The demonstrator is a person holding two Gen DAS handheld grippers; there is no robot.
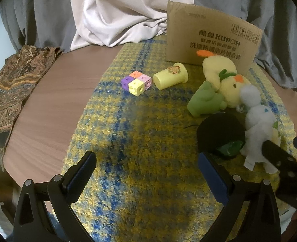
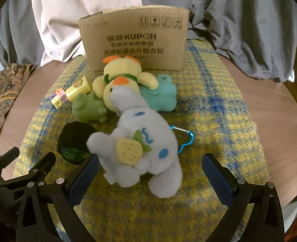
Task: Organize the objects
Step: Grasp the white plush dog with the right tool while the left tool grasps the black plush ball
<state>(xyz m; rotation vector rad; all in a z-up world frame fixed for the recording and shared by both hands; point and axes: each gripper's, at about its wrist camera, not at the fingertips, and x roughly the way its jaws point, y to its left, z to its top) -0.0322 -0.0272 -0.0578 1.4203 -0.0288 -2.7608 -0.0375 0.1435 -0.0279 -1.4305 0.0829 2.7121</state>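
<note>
The white plush toy with blue spots (image 2: pixel 146 139) lies on the yellow-and-blue woven cloth (image 2: pixel 218 109), its long axis running from the near right up toward the brown cardboard box (image 2: pixel 134 42). The right gripper (image 2: pixel 150 173) has its fingers spread on either side of the toy's lower end, not closed on it. The left gripper (image 1: pixel 146 173) hangs spread over bare cloth. Open cloth lies right of the toy; the round wooden bench (image 1: pixel 47 109) is bare at left.
</note>
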